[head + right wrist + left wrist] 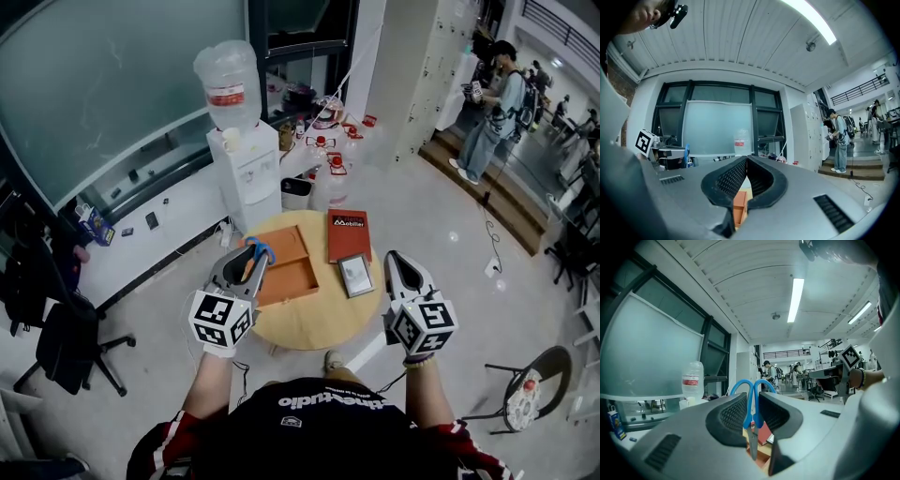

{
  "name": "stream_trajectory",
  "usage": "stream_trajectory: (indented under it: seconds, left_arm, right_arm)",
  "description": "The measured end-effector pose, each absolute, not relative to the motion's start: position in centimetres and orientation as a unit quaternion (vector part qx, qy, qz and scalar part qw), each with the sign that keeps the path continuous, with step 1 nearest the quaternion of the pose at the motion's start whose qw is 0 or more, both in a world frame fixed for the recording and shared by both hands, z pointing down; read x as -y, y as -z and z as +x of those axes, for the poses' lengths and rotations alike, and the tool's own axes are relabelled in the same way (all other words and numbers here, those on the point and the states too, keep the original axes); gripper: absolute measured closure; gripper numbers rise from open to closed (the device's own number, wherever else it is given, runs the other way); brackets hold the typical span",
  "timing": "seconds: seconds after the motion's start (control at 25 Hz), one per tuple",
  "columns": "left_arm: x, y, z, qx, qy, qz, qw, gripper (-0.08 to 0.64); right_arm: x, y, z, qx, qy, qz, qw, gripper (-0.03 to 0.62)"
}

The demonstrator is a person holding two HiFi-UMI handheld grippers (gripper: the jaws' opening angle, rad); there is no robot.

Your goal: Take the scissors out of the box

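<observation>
Blue-handled scissors (pixel 263 250) hang in the air above the open orange box (pixel 291 272), which lies on the round wooden table (pixel 319 328). My left gripper (pixel 253 255) is shut on them. In the left gripper view the scissors (pixel 753 441) stand upright between the pads, blue loops above and blade pointing down, with my left gripper (pixel 751 400) pressing on both sides. My right gripper (pixel 397 262) hovers over the table's right edge, shut with nothing in it. In the right gripper view the tips of my right gripper (pixel 746 161) meet, and the orange box (pixel 739 206) shows below them.
A red booklet (pixel 348 234) and a small grey framed card (pixel 355 276) lie on the table right of the box. A water dispenser (pixel 246 159) and bottles stand behind the table. A black chair (pixel 66 337) is at the left, a stool (pixel 530 389) at the right, and a person (pixel 492 103) stands far off.
</observation>
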State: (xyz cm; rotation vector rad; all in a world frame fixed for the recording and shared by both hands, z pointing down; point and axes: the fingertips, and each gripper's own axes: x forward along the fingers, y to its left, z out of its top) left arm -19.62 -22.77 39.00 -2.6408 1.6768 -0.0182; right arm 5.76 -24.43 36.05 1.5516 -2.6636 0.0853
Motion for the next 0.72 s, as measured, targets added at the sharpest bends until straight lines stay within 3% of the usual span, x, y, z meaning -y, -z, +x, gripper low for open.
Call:
stream_trajectory:
  seconds: [0.72]
  left_arm:
    - [23.05,-39.39,-19.09,-0.532,0.002,-0.846,0.0,0.465]
  right_arm:
    - [24.75,-36.04,5.71,0.862,-0.023,0.505,0.038,0.565]
